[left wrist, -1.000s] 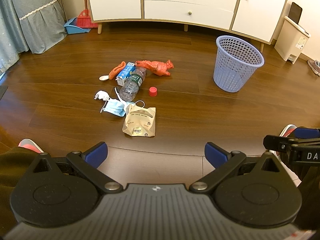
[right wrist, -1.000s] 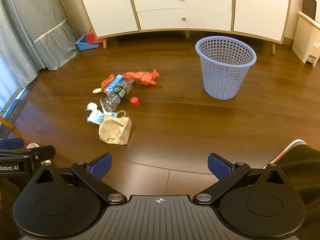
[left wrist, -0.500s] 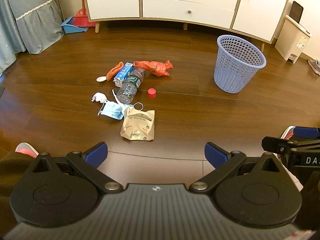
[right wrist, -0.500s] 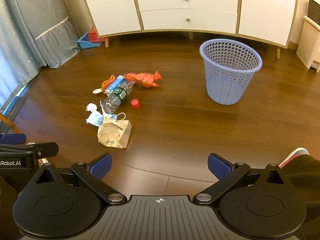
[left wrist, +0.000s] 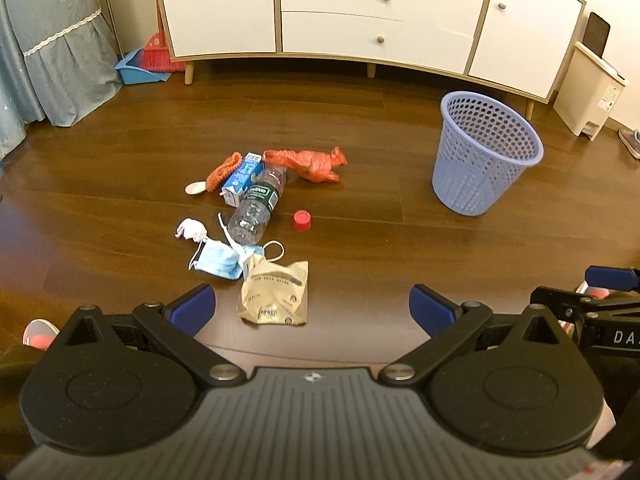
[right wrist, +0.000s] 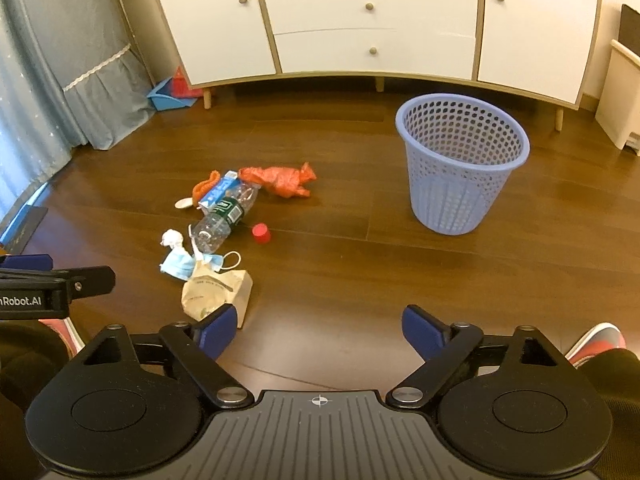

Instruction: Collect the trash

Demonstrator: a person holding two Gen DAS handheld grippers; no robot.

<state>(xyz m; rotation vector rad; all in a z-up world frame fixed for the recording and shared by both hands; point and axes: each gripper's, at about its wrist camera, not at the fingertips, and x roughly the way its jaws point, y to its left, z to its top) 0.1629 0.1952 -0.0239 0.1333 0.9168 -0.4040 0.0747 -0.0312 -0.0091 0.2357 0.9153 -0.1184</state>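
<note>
Trash pile sits on the wooden floor [left wrist: 400, 240], left of centre ahead of me. Nearest piece: a crumpled tan paper bag [left wrist: 275, 294], with a blue face mask [left wrist: 218, 261] touching its far-left corner and a white tissue wad [left wrist: 192, 230] just beyond that. Clear plastic bottle [left wrist: 258, 206] lies on its side, uncapped; its red cap [left wrist: 302, 221] rests just to the right, apart from it. Blue-white carton [left wrist: 240, 178] lies against the bottle's left side, an orange knitted strip [left wrist: 224, 168] and a white spoon [left wrist: 195, 188] beside the carton. Orange plastic bag [left wrist: 310, 164] is crumpled by the bottle's far end.

Lavender mesh basket [left wrist: 480, 152] stands upright, well apart to the right of the pile; nothing visible inside.

My left hand-held gripper [left wrist: 312, 308] is spread wide, holding nothing, low over the floor with the tan bag between its blue pads. My right hand-held gripper [right wrist: 316, 328] is also wide and empty; its left pad overlaps the bag's near edge in view, contact unclear.

White sideboard [left wrist: 360, 20] is behind, grey curtain [left wrist: 60, 48] far left.
</note>
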